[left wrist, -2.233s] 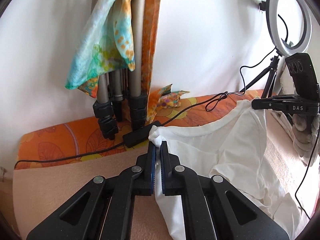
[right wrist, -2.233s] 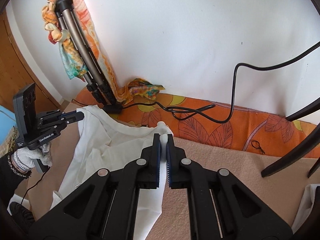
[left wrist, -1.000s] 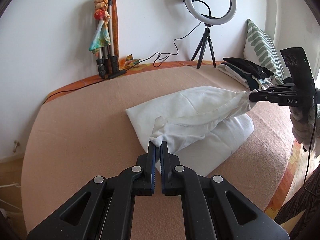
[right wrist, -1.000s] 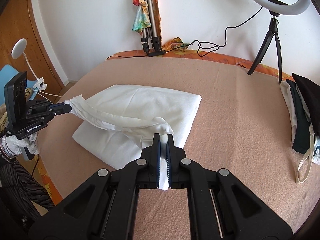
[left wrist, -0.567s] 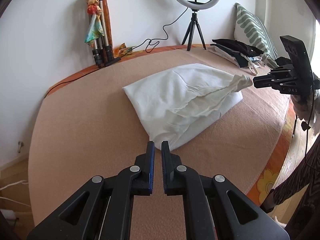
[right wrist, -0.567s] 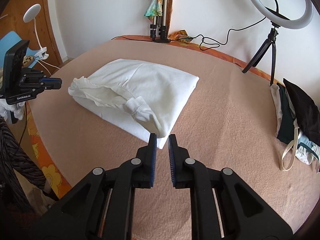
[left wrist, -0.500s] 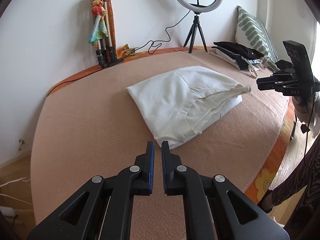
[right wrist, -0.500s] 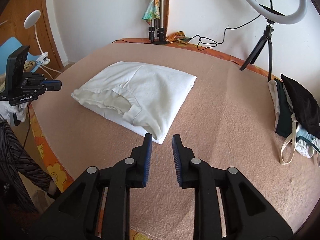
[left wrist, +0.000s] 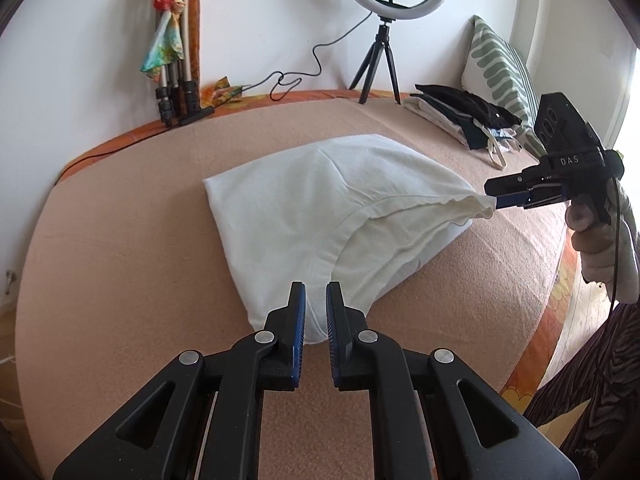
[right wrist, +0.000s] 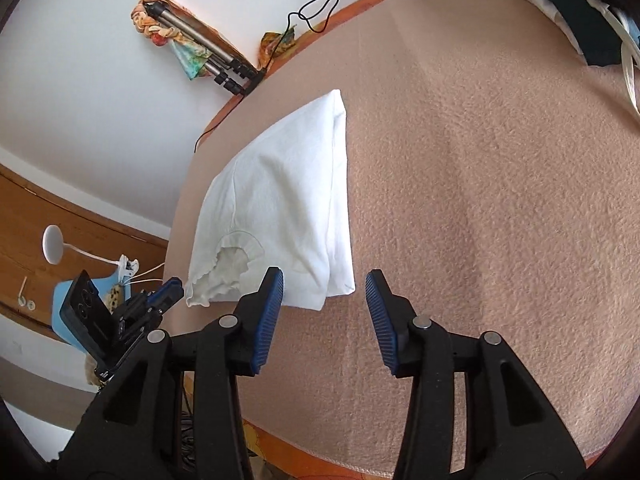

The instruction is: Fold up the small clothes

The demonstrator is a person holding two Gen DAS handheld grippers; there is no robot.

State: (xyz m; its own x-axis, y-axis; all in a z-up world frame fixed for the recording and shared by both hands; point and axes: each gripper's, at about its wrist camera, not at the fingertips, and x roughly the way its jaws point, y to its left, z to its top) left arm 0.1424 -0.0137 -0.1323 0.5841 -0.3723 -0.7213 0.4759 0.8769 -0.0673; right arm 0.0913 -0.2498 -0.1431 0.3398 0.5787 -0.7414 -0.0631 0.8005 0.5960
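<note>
Left wrist view shows the left gripper (left wrist: 316, 312) low over a fuzzy peach blanket (left wrist: 120, 264), its ribbed blue pads parted by a narrow gap and holding nothing, right at the near corner of the folded white shirt (left wrist: 320, 208). That soft, puffy garment lies mid-bed. To its right, the right gripper (right wrist: 324, 300) hovers just beside the collar end, jaws spread wide, empty.

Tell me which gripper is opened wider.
The right gripper: its blue-padded jaws stand far apart over the blanket, while the left gripper shows only a narrow gap.
</note>
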